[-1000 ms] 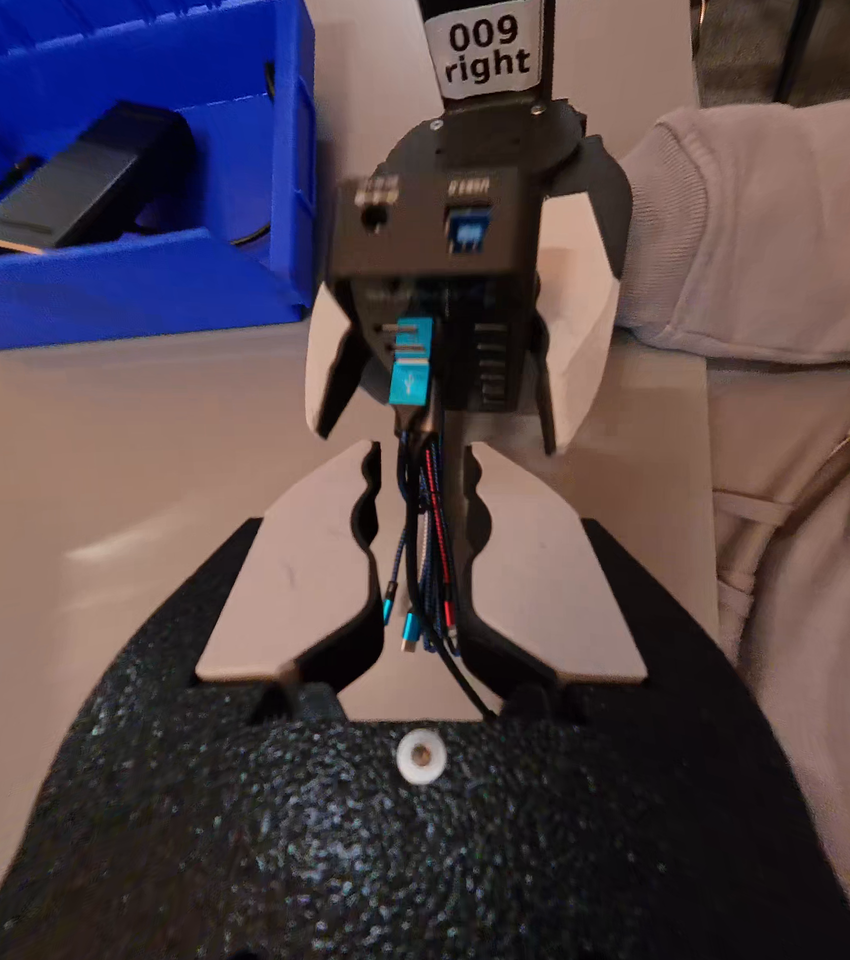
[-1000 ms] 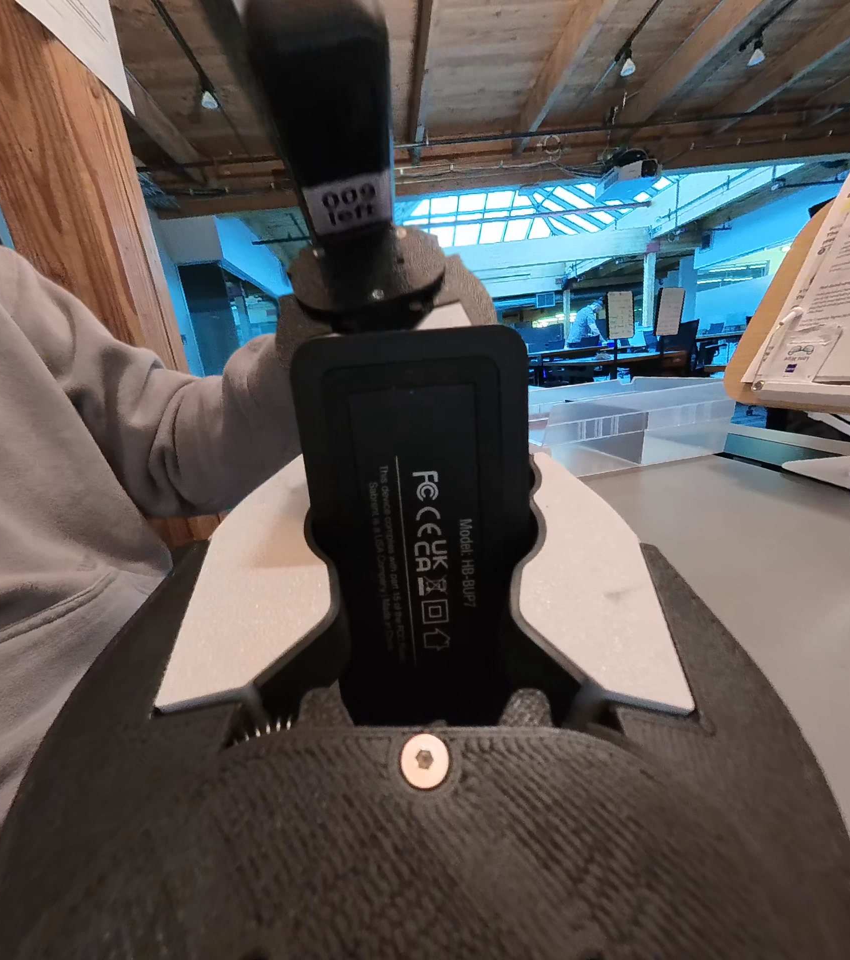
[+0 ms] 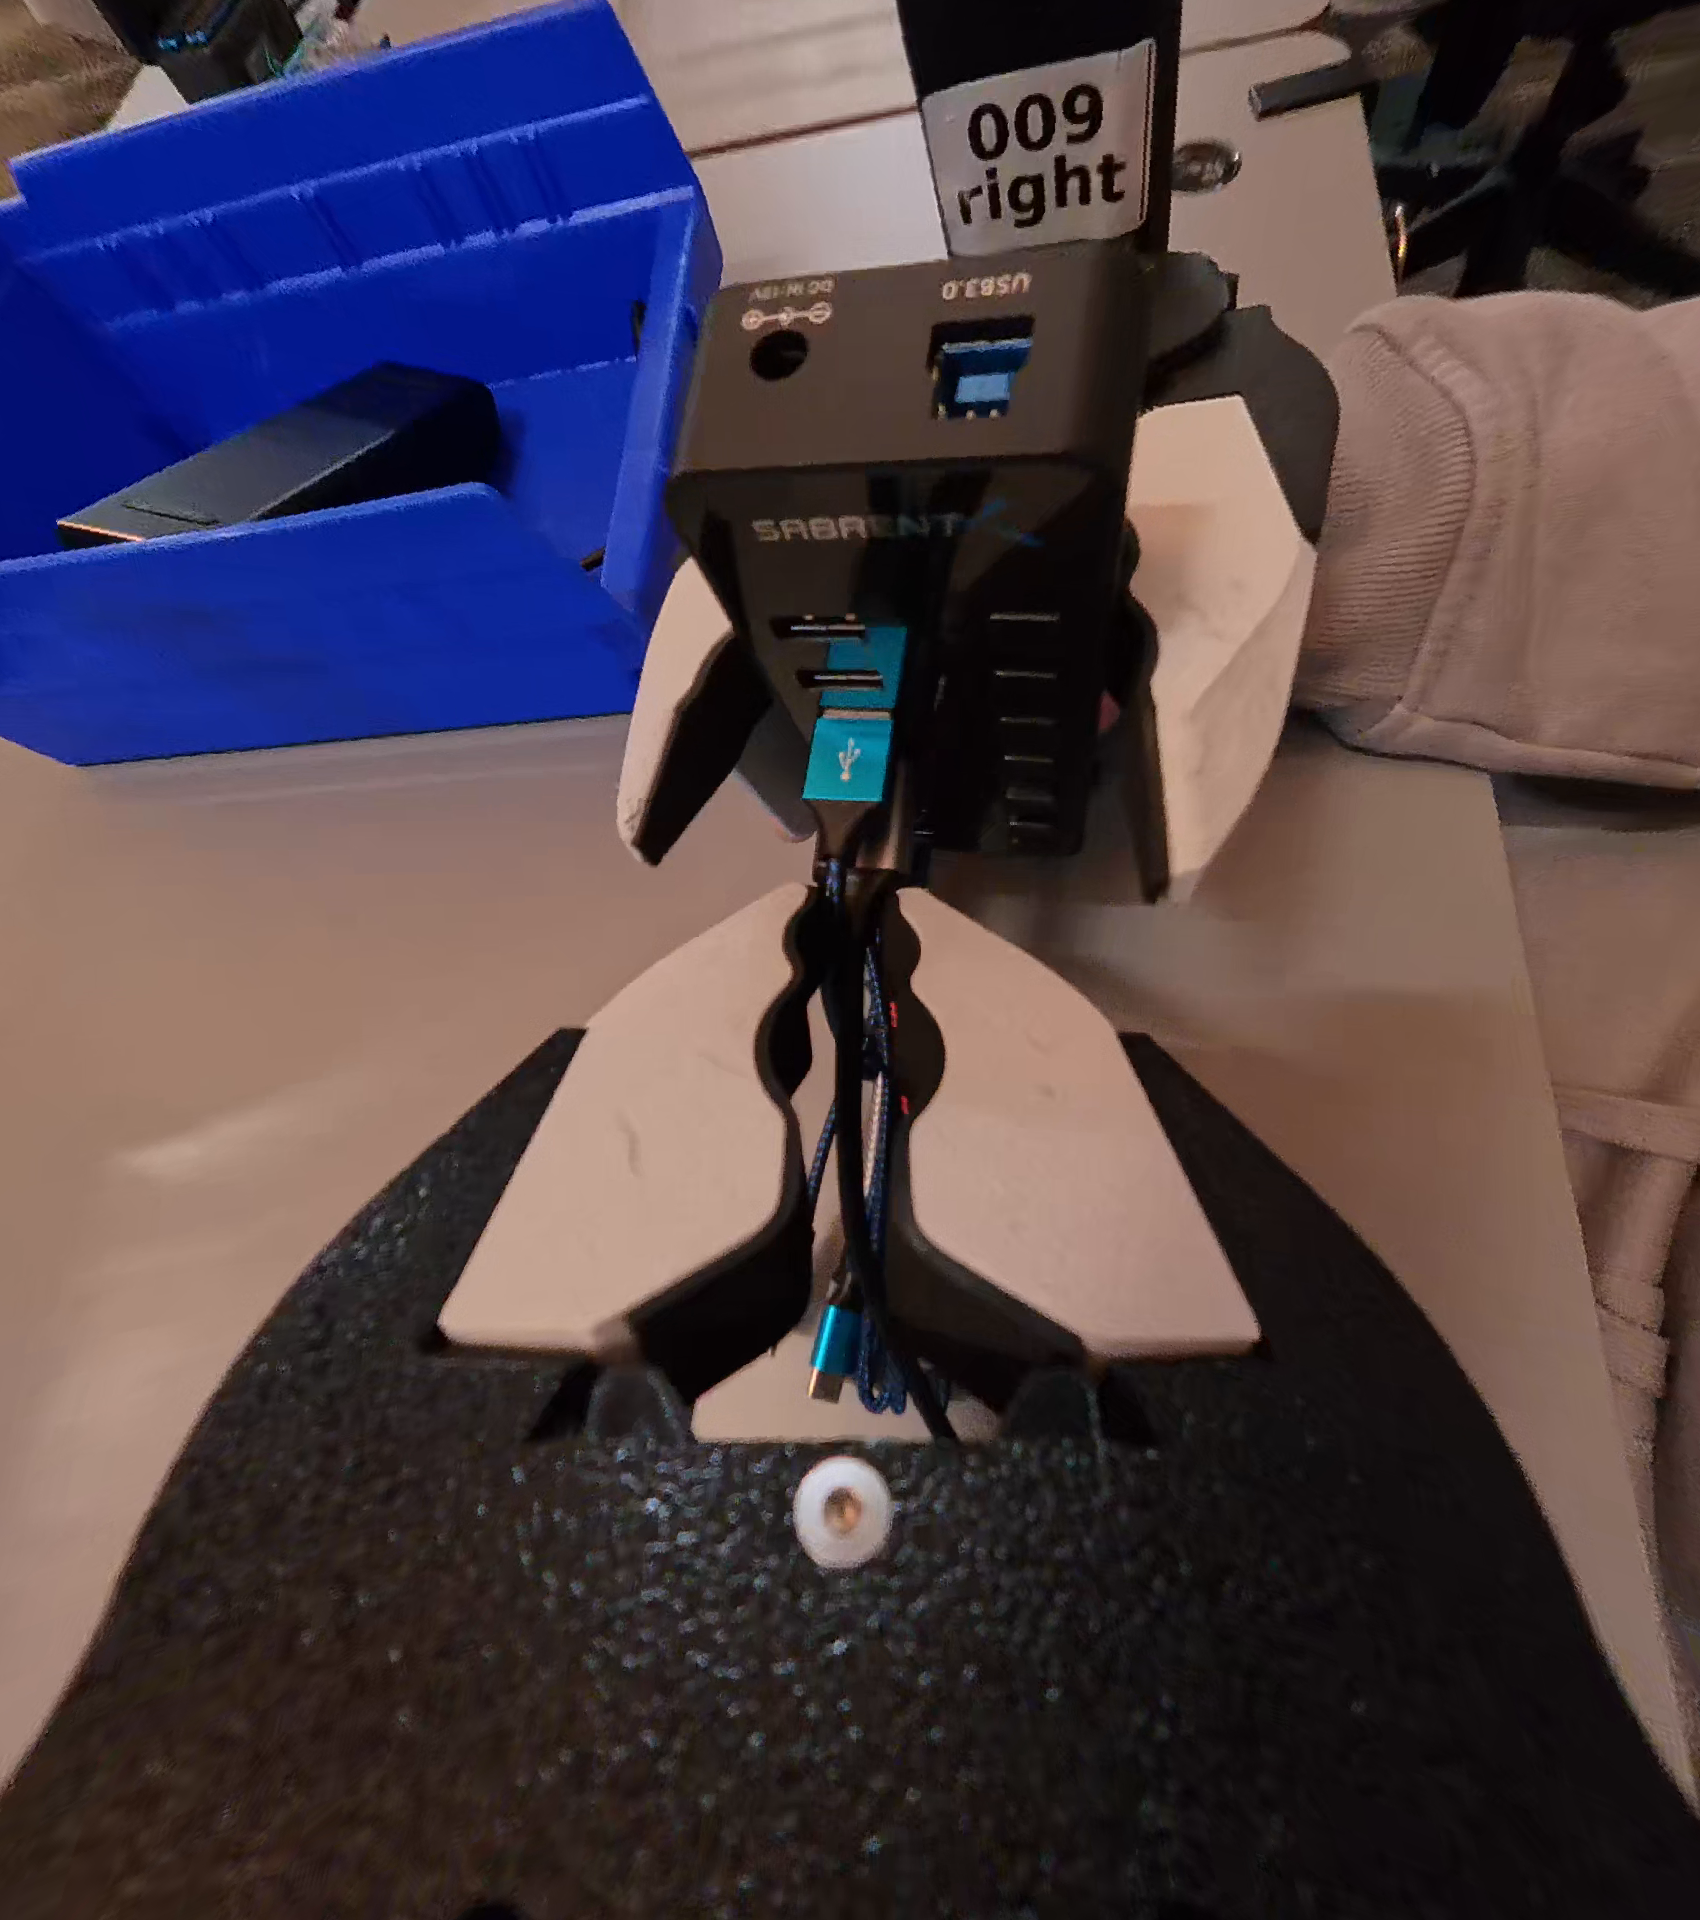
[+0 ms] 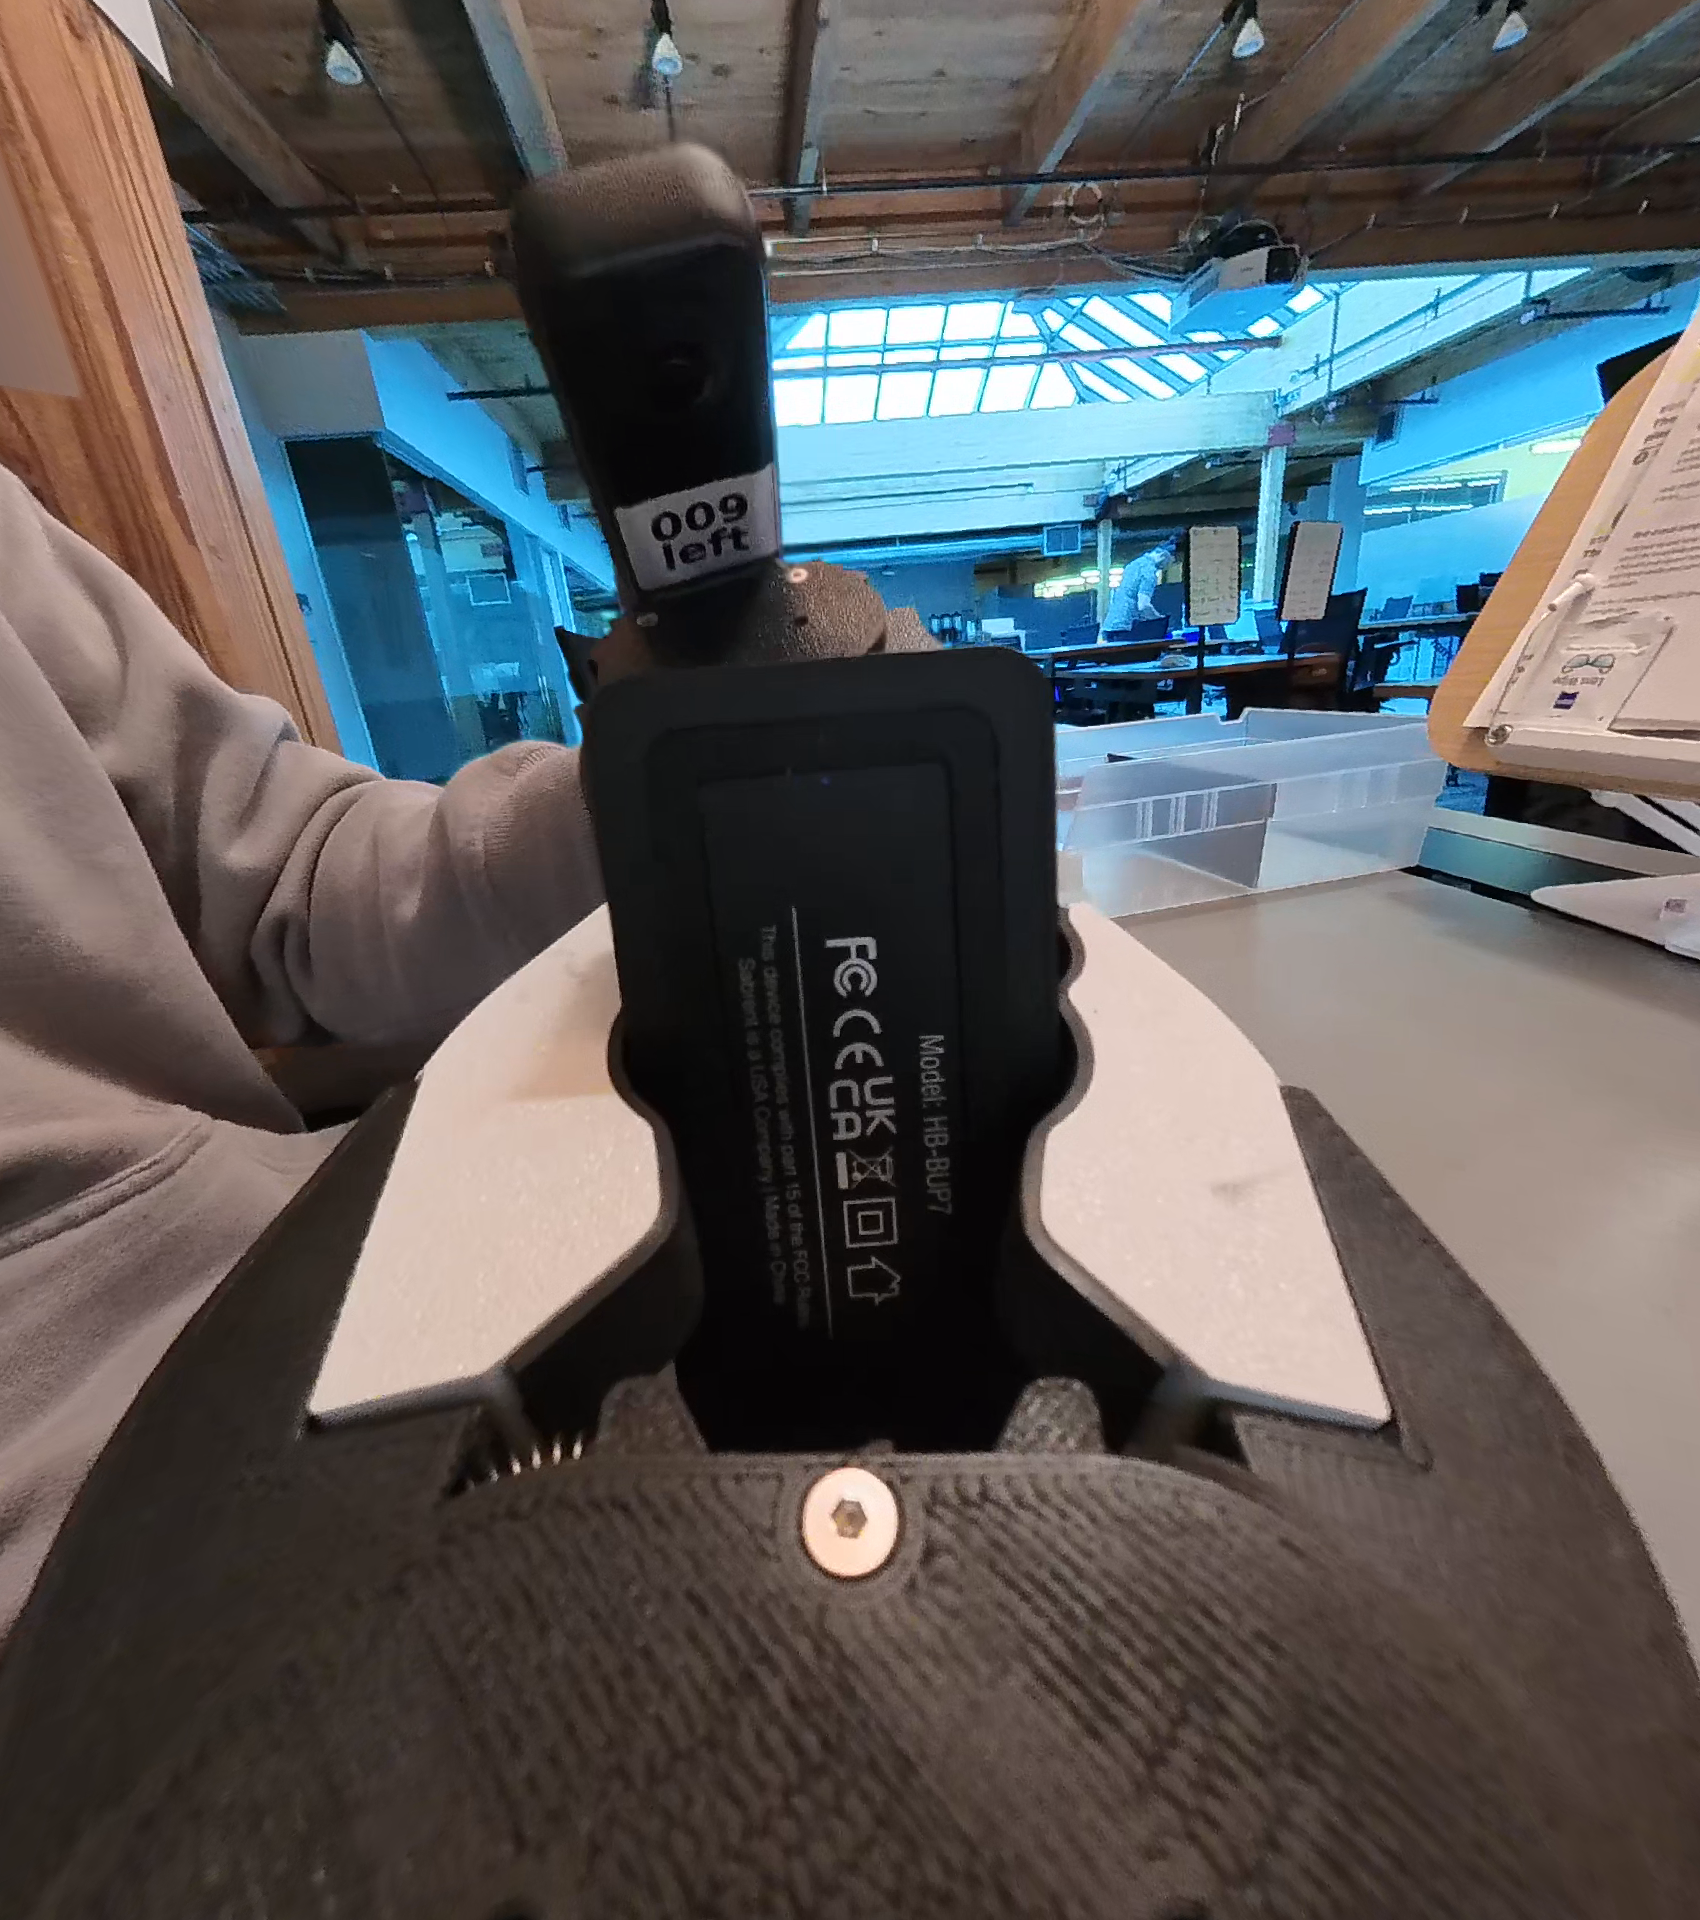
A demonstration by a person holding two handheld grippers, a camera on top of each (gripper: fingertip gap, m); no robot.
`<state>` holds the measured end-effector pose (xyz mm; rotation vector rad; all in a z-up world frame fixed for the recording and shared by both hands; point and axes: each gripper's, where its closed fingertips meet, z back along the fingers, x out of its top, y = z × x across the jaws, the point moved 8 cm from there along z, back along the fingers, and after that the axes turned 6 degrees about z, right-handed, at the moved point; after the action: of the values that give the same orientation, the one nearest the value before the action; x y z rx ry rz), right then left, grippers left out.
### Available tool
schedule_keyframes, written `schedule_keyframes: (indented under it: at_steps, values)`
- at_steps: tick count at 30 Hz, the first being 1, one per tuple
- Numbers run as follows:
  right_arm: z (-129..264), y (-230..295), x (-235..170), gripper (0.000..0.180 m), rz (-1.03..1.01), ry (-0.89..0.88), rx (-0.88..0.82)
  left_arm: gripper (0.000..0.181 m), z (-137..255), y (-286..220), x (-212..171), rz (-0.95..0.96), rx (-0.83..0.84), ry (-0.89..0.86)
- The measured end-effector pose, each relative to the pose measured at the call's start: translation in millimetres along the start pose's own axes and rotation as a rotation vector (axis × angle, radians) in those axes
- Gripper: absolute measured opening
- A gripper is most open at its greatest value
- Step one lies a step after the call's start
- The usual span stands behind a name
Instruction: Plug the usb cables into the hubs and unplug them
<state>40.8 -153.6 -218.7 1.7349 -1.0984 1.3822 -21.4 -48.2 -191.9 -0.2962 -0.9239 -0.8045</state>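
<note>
Teal USB plug point(image 3: 847, 762) now lower on hub point(image 3: 903, 582) — two ports above it exposed, formerly one; hub nearer left gripper point(image 3: 851, 914) — cable bundle point(image 3: 861, 1122) slacker.

The right gripper point(image 4: 851, 1049) clamped a black hub point(image 4: 830, 997), its labelled back facing the camera. Just beyond it stood the left gripper point(image 4: 721, 613), with a grey sleeve point(image 4: 233, 894) at left.

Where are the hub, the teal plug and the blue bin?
hub point(image 3: 919, 499), left wrist view, its glossy top face.
teal plug point(image 3: 848, 762), left wrist view, its metal shell.
blue bin point(image 3: 285, 644), left wrist view, its front wall.
</note>
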Motion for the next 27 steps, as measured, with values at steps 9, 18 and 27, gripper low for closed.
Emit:
schedule_keyframes:
  at_steps: [9,18,27]
  values:
    - [-3,-1,-2,0.073,0.003,0.038,-0.019,0.061,56,-3,46,0.109,-0.082,-0.425]
    - [-5,2,-2,0.073,0.035,0.049,-0.035,0.056,14,-10,51,0.017,-0.034,-0.160]
    - [-15,5,-8,0.081,0.077,0.252,-0.120,0.055,11,-9,55,-0.160,-0.081,-0.028]
